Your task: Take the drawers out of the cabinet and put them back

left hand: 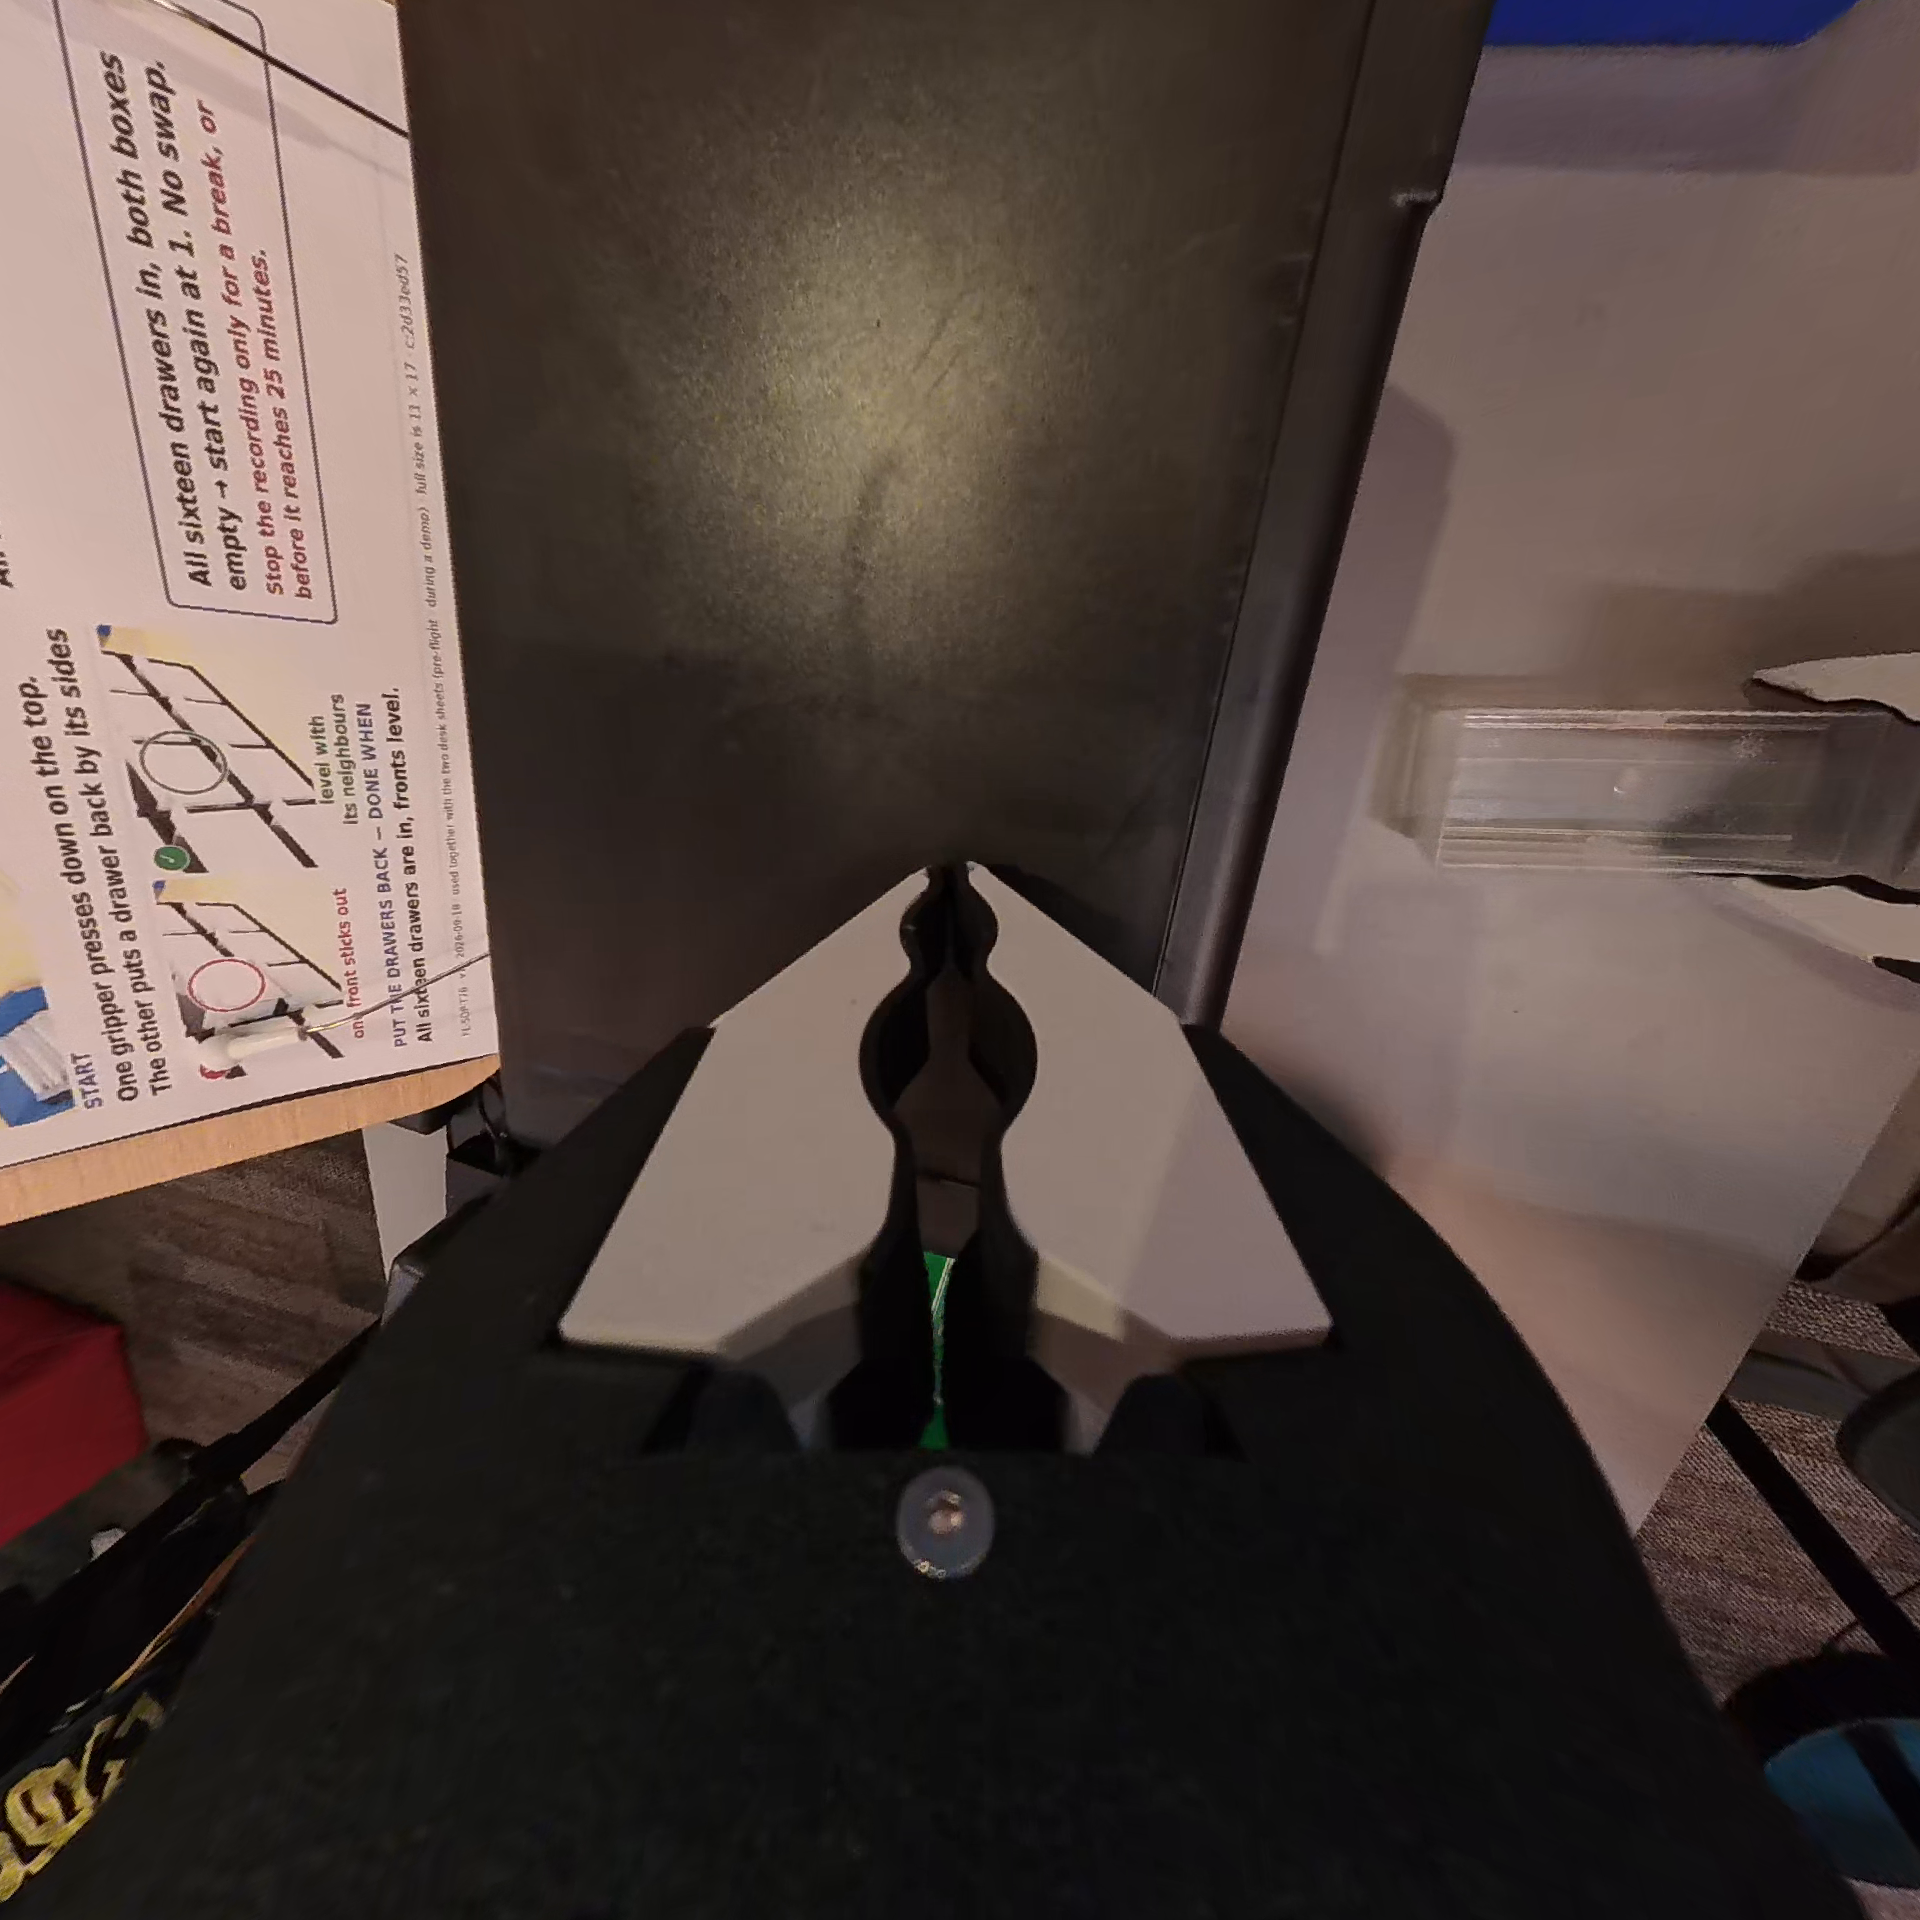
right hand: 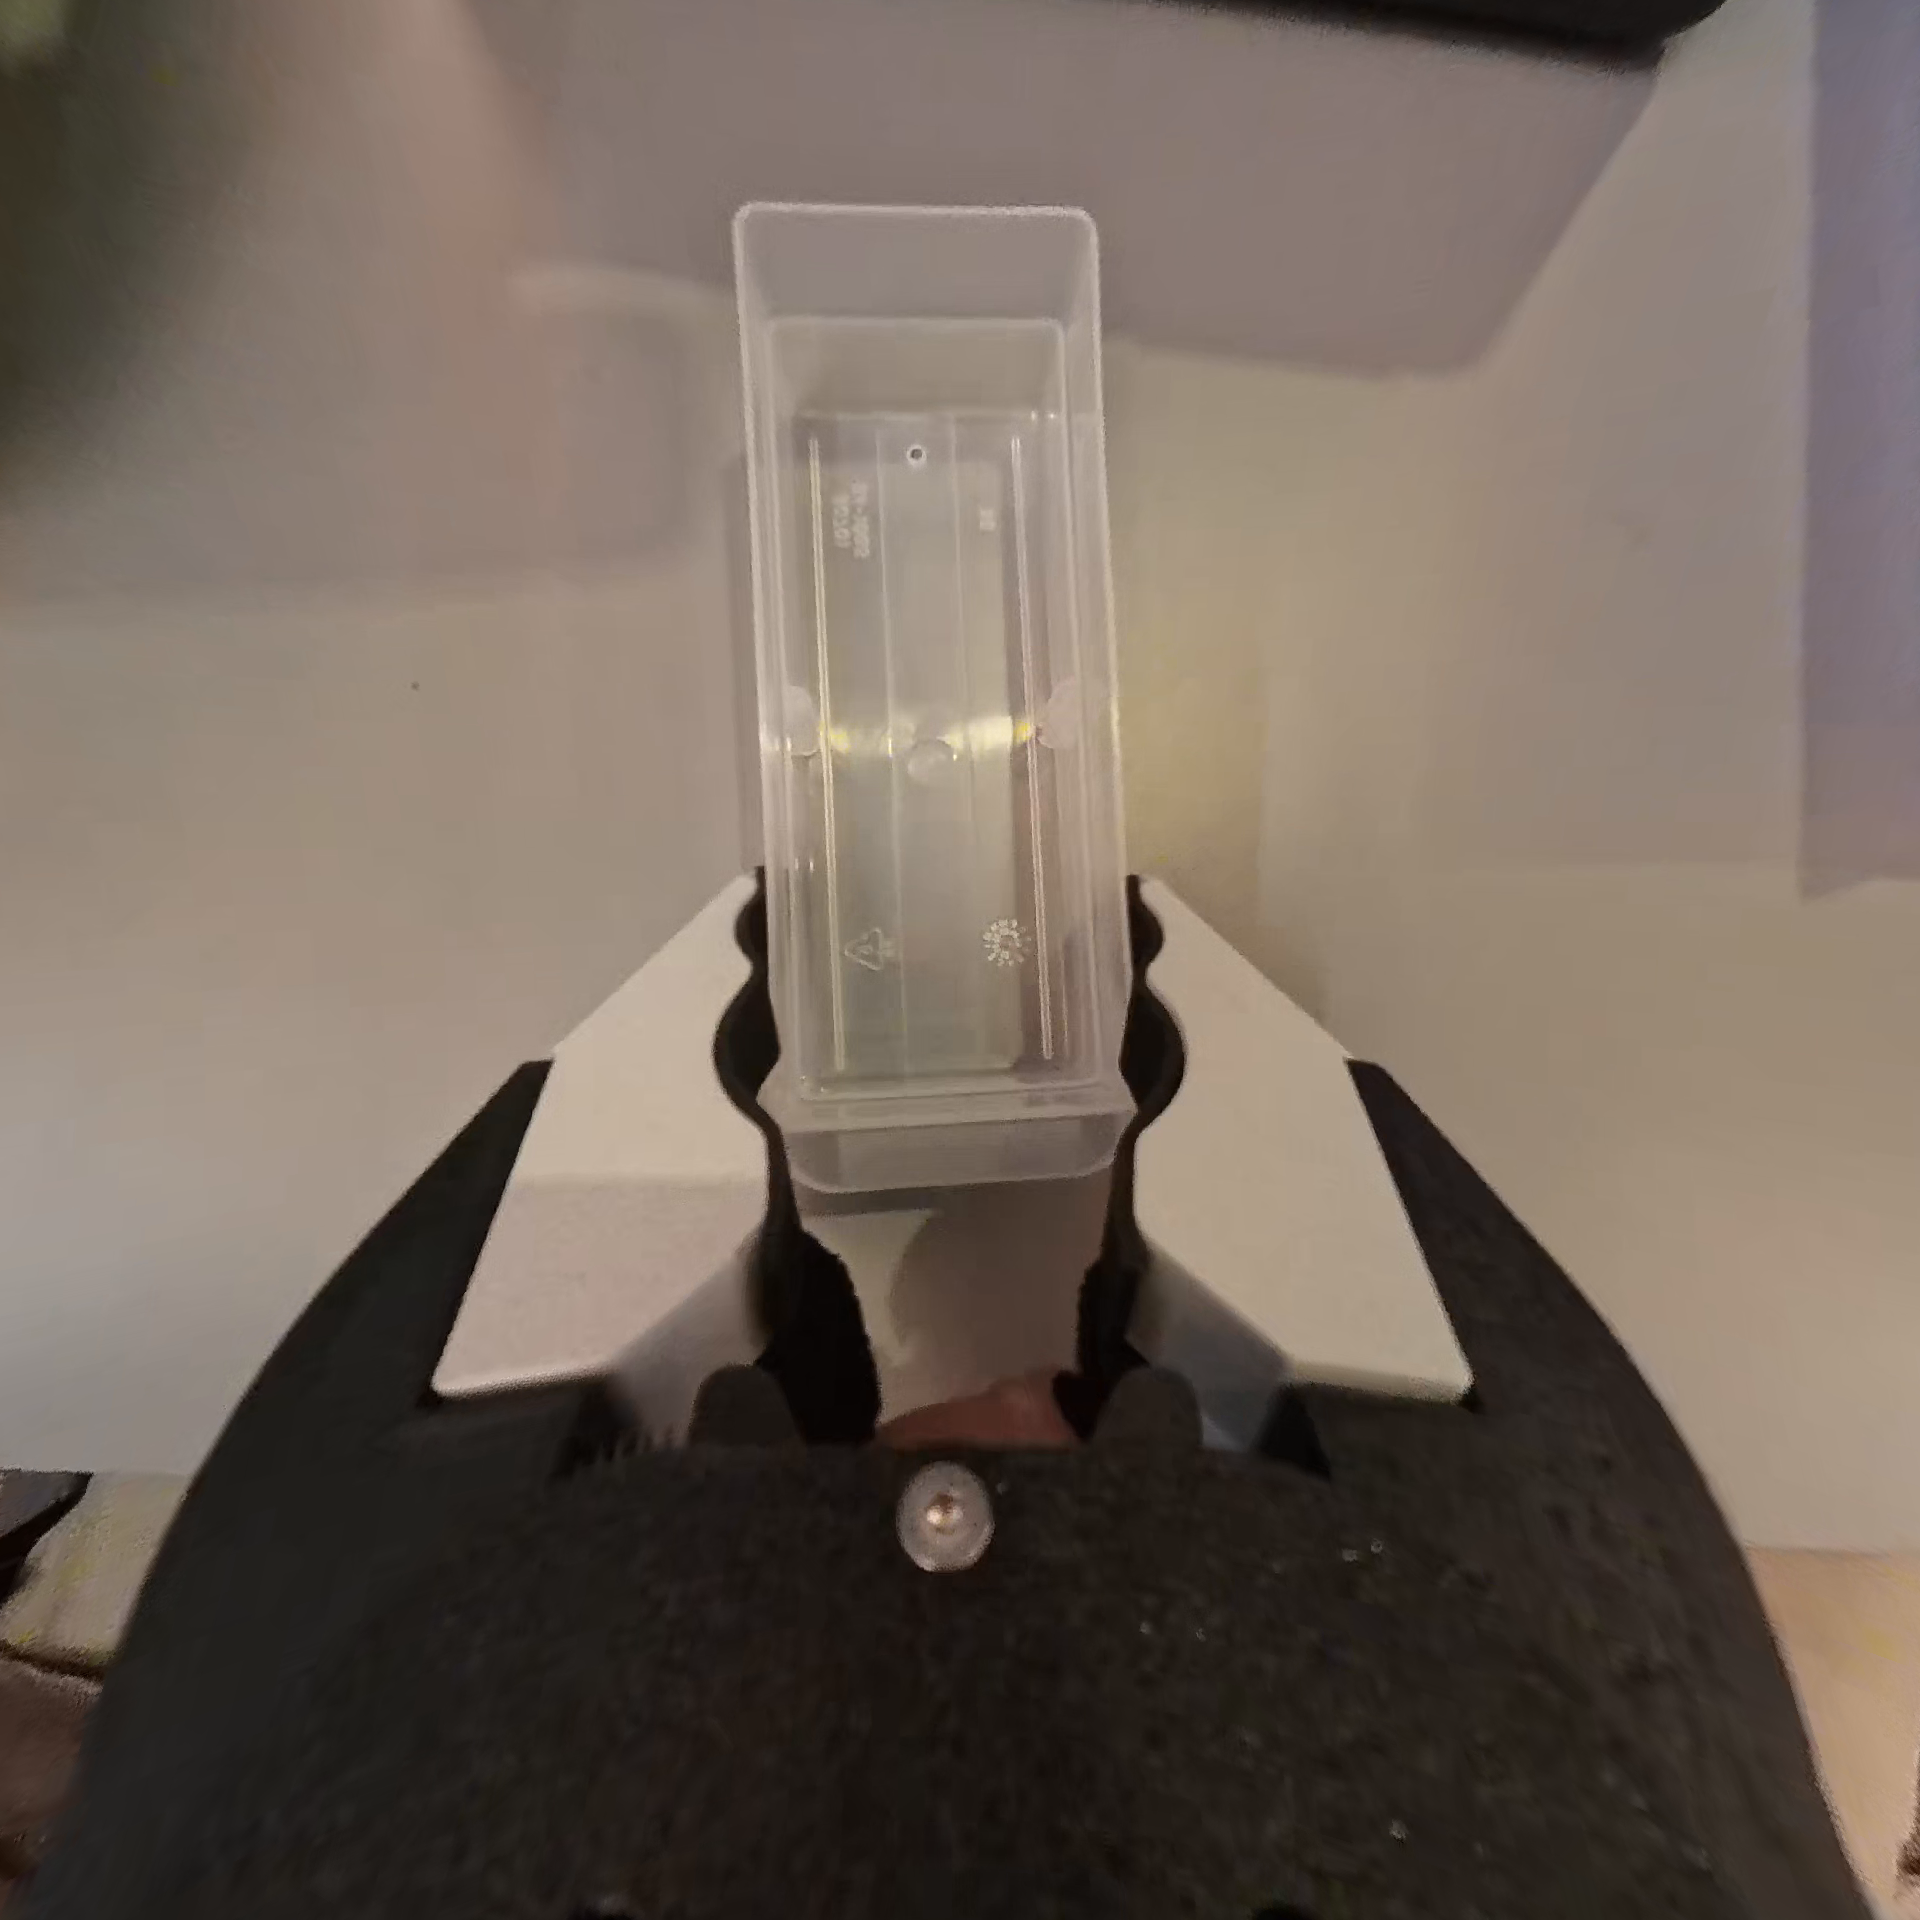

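My left gripper [left hand: 948, 878] is shut, its tips resting against the dark flat top of the black cabinet [left hand: 883, 436], which fills the middle of the left wrist view. My right gripper [right hand: 940, 925] is shut on a clear plastic drawer [right hand: 925, 644], gripping its two long sides near the close end; the drawer points away from me and is empty. The same drawer shows in the left wrist view [left hand: 1621, 779], blurred, to the right of the cabinet, with part of the right gripper's white finger [left hand: 1839, 686] over it.
A printed instruction sheet [left hand: 208, 520] lies on a wooden board left of the cabinet. A pale surface [right hand: 312, 831] spreads under the drawer. Grey carpet [left hand: 1766, 1558] and a red object [left hand: 52, 1403] show below the table edge.
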### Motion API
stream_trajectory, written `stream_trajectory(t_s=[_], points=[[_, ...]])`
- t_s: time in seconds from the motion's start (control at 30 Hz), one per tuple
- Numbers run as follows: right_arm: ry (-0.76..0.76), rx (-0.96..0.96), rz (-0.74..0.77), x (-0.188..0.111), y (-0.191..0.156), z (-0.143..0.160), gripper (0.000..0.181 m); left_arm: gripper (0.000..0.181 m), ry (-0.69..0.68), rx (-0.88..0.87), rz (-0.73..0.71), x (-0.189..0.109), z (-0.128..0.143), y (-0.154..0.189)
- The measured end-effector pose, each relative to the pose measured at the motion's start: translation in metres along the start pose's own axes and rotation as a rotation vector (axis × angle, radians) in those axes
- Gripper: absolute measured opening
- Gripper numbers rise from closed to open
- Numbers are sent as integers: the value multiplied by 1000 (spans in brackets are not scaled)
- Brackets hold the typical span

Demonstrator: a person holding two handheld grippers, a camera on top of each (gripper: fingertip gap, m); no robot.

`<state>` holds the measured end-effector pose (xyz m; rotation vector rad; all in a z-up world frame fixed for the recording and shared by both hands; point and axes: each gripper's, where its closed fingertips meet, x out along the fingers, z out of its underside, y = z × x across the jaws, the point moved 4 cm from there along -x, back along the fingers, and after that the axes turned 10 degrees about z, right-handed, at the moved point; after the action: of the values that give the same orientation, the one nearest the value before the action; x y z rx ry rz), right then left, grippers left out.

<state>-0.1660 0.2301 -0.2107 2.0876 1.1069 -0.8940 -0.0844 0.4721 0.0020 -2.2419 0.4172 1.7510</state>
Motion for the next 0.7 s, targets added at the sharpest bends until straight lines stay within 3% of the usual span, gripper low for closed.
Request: stream_trajectory(t_s=[0.13,0.3,0.5,0.7], points=[[45,13,-4,-2,3,-5,62,0,6,-4,-2,0,0,0],[124,45,-1,-17,11,-37,62,0,-17,3,-16,0,0,1],[75,-53,4,-14,5,-95,63,0,-50,1,-29,0,-1,1],[-76,-77,-10,-9,-2,-122,63,0,-91,5,-53,1,-3,2]])
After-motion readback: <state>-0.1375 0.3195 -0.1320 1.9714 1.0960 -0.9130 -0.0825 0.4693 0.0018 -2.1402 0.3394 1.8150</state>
